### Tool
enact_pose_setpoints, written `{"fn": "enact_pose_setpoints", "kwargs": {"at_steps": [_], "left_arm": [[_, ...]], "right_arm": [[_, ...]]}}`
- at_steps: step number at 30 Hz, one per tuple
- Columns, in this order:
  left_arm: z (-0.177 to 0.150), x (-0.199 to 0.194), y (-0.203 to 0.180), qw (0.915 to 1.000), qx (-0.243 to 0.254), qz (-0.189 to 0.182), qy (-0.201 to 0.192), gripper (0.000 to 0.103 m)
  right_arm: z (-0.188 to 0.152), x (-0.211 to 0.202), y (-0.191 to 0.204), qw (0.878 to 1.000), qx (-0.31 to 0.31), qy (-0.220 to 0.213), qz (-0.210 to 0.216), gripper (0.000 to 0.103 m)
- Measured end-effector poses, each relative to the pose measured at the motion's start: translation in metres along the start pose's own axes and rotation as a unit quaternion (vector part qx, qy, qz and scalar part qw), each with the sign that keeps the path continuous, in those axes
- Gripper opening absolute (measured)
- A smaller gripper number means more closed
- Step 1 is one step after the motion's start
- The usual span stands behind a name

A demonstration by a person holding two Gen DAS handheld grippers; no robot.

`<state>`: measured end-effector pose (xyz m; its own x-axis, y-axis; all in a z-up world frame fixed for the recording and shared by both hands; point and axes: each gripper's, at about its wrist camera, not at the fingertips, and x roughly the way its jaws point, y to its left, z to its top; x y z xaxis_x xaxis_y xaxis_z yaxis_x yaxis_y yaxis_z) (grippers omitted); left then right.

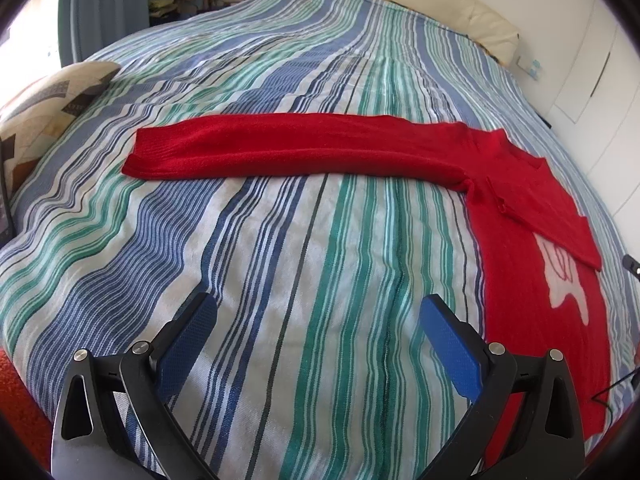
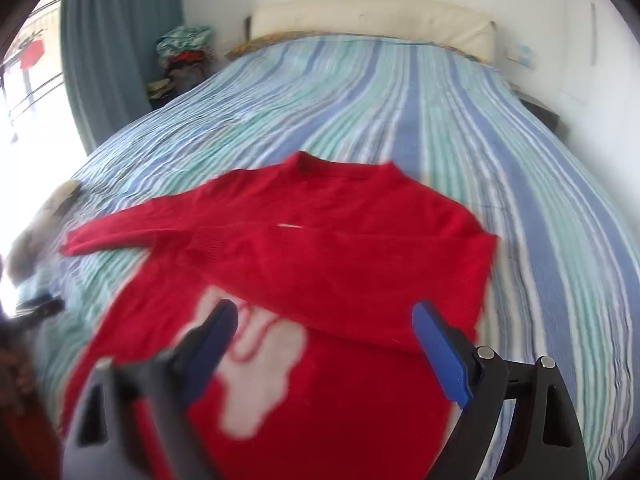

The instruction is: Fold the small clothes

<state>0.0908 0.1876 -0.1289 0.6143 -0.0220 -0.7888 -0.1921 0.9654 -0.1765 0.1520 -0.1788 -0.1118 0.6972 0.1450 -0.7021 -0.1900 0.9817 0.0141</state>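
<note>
Red sweater [image 2: 320, 232] lies on striped bed [image 1: 280, 260], patterned pillow [image 1: 52, 96] at one edge; both claws [image 1: 318, 320] [image 2: 326, 320] wide, empty.

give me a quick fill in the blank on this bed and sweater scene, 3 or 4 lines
1. The sweater lying on the bed is ____ in colour.
2. One sleeve lies stretched out straight, while the other is ____ across the chest.
3. The bedspread has a pattern of ____.
4. The left gripper and right gripper both have jaws that stand ____, with nothing held.

Missing words: red; folded; stripes; open
</note>
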Motion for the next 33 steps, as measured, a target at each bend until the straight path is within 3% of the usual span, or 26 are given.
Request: {"fn": "enact_pose_setpoints", "kwargs": {"at_steps": [5,9,15,19,33], "left_arm": [[-0.002,0.004,-0.003,0.9999,0.008,0.012,0.003,0.102],[-0.005,0.013,-0.003,0.9996,0.008,0.02,0.019,0.102],[-0.008,0.019,-0.002,0.999,0.012,0.027,0.034,0.102],[-0.008,0.02,-0.001,0.999,0.011,0.025,0.037,0.102],[-0.008,0.02,-0.001,0.9989,0.01,0.024,0.038,0.102]], "right_arm": [[-0.055,-0.03,-0.103,0.989,0.092,0.018,-0.118,0.09],[-0.094,-0.042,-0.156,0.972,0.158,0.036,-0.171,0.09],[-0.13,-0.028,-0.191,0.958,0.231,0.071,-0.157,0.093],[-0.132,-0.014,-0.191,0.959,0.221,0.086,-0.154,0.102],[-0.138,-0.01,-0.183,0.96,0.211,0.083,-0.164,0.103]]}}
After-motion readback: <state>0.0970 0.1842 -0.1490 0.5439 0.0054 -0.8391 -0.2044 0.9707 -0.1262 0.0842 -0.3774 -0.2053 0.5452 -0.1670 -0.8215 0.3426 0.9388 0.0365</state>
